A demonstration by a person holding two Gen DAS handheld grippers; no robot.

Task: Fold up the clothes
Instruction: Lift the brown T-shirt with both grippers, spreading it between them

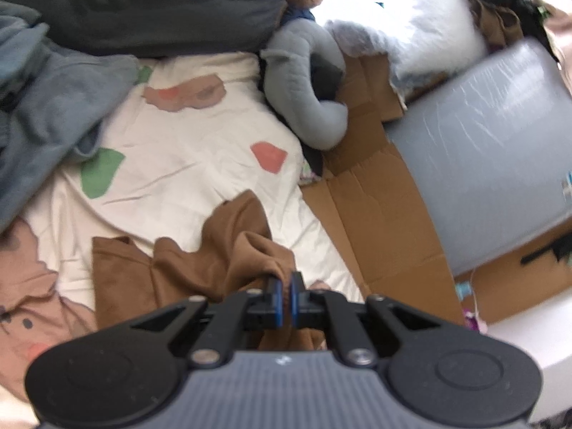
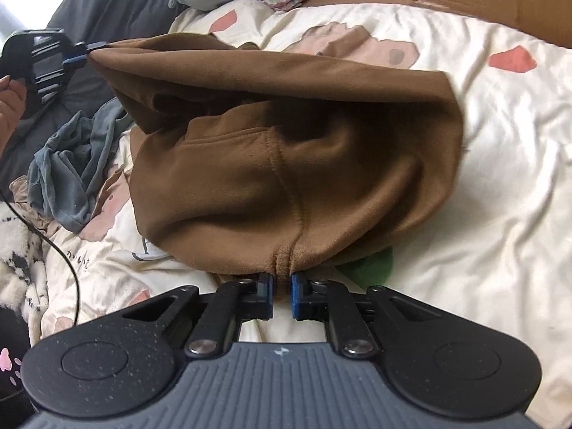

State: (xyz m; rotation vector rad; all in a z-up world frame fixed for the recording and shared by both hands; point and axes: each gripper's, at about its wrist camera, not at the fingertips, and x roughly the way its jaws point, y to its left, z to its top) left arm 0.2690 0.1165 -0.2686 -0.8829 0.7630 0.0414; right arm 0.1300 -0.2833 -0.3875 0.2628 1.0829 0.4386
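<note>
A brown fleece garment (image 2: 293, 164) hangs stretched above the cream patterned bedsheet (image 2: 482, 186). My right gripper (image 2: 282, 280) is shut on its near edge at a seam. My left gripper (image 2: 85, 52) shows at the far left of the right wrist view, pinching the garment's opposite corner, with a hand (image 2: 10, 100) behind it. In the left wrist view my left gripper (image 1: 285, 284) is shut on a bunched fold of the brown garment (image 1: 200, 264), which drapes down onto the sheet (image 1: 186, 157).
A grey-blue garment (image 2: 71, 175) lies crumpled left of the brown one, also seen as the grey-blue garment (image 1: 46, 107). A grey plush toy (image 1: 307, 89), flattened cardboard (image 1: 379, 214), a plastic-wrapped grey bundle (image 1: 493, 143) and a dark pillow (image 1: 150, 7) surround the bed. A black cable (image 2: 60, 254) crosses the sheet.
</note>
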